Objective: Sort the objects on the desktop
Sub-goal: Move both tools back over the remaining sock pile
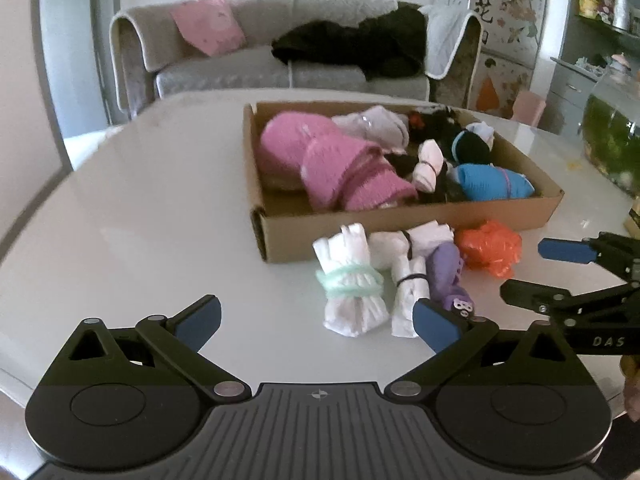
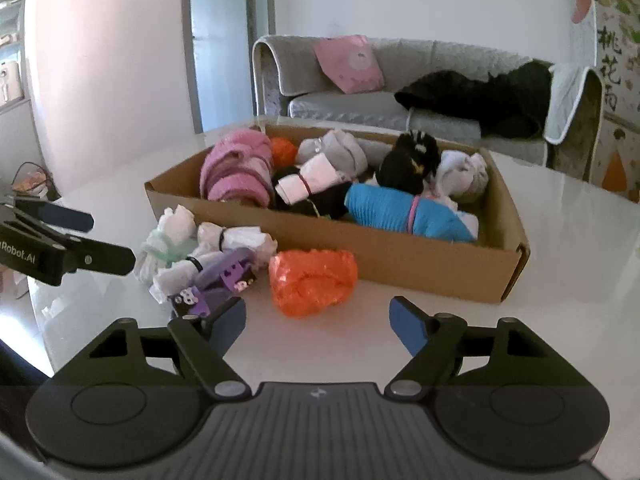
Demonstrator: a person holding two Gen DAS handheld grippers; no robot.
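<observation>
Blue pads spread wide up front: the left hand-held gripper [image 1: 316, 326] hangs over the desk [image 1: 140, 220] with its jaws fully apart and nothing between them. Just ahead, a touch to its right, lies the white bundle tied with a green band [image 1: 352, 284], its long axis running roughly away from the camera, so the open fingers would straddle it across the waist. Beside it sit a smaller white roll with a black band [image 1: 408, 292], a purple bundle [image 1: 446, 270] and an orange bag [image 1: 490, 248], all loose on the desk, close against the near wall of the cardboard box [image 1: 400, 226], which already holds pink, blue, black and pale rolls.

Over to the right hand-held gripper [image 2: 318, 320]: jaws apart too, empty, and the orange bag [image 2: 312, 282] is dead ahead, just beyond its fingertips. So my read: right hand nearer the orange bag, left hand nearer the green-tied bundle, box straight behind both.
</observation>
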